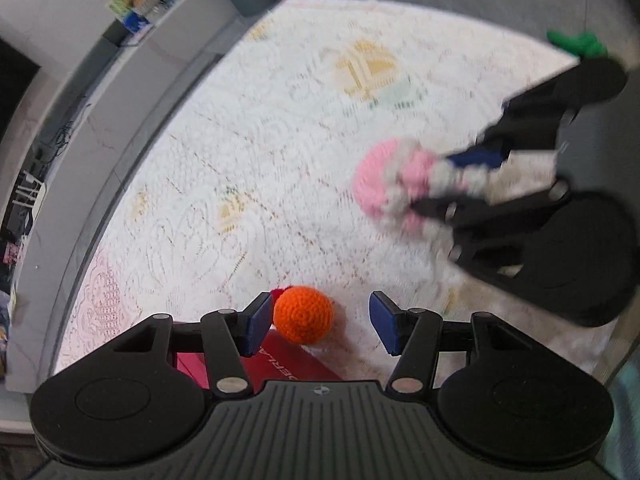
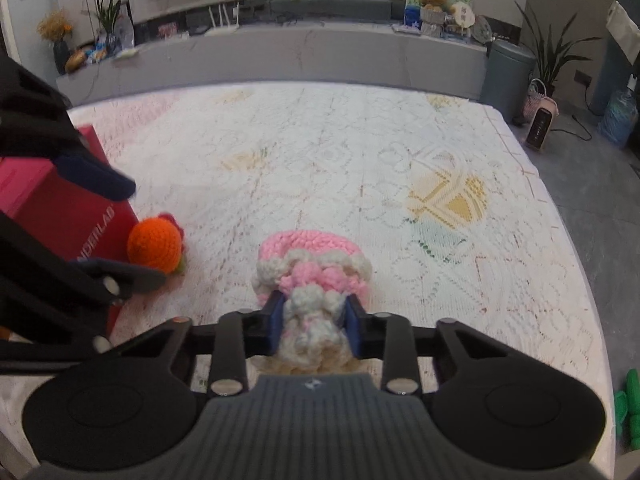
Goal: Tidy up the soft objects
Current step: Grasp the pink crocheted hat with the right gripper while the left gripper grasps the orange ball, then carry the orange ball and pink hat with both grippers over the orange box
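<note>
Right wrist view: my right gripper (image 2: 314, 320) jaws clamp the pink-and-white knitted toy (image 2: 312, 268); left gripper (image 1: 320, 322) jaws open around the orange ball (image 1: 304, 314); next, I lift toward the red box (image 2: 60, 208).

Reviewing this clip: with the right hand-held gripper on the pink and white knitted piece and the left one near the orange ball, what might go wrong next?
1. The right hand-held gripper pinches only the white tail of the pink and white knitted piece; it may stretch or slip when lifted.
2. The orange crocheted ball sits off-centre, against one pad of the open left hand-held gripper, beside the red box; closing may roll it away.
</note>
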A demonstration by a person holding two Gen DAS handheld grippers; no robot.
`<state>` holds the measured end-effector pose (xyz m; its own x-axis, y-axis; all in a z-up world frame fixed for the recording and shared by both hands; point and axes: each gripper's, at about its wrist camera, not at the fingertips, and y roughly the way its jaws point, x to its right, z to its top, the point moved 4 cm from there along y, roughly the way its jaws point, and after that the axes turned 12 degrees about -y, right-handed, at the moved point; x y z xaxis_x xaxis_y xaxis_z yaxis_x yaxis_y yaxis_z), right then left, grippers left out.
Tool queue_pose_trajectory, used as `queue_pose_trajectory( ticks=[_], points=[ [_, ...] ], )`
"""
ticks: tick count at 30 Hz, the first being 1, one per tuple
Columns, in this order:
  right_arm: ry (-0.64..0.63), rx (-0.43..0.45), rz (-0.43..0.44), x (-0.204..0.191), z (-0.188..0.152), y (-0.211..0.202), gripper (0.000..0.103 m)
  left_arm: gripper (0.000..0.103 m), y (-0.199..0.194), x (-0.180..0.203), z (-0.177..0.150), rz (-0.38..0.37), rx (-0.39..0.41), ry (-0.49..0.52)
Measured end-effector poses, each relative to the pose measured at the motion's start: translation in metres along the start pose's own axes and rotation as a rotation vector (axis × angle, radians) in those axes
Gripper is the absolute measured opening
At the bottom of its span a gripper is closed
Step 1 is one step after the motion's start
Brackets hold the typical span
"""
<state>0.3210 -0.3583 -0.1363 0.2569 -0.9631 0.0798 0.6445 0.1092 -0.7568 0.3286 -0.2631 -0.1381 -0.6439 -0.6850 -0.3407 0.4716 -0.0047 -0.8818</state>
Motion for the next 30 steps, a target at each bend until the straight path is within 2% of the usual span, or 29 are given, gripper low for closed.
queue_pose_trajectory(
  ticks=[3,10,14,15,17,23,30],
  points=[
    [0.052,0.042,0.018,0.007,0.0,-0.01,0.024,0.066,0.008,0.001,0.005,0.02,-0.046,0.034],
    [0.082,0.057,0.052,0.011,-0.004,-0.01,0.024,0.066,0.036,0.002,0.012,0.062,-0.181,0.079],
    [0.078,0.058,0.064,0.013,-0.004,-0.006,0.025,0.058,0.051,0.0,0.01,0.076,-0.23,0.072],
    [0.077,0.058,0.064,0.013,-0.005,-0.005,0.025,0.058,0.052,-0.001,0.01,0.085,-0.23,0.076],
    [0.074,0.059,0.065,0.013,-0.005,-0.004,0.026,0.047,0.055,-0.002,0.01,0.091,-0.235,0.071],
    [0.055,0.06,0.061,0.011,-0.006,-0.003,0.026,0.046,0.052,-0.001,0.009,0.094,-0.202,0.064],
    [0.042,0.071,0.042,0.009,-0.006,-0.007,0.025,0.046,0.032,0.003,0.01,0.073,-0.109,0.02]
  ],
)
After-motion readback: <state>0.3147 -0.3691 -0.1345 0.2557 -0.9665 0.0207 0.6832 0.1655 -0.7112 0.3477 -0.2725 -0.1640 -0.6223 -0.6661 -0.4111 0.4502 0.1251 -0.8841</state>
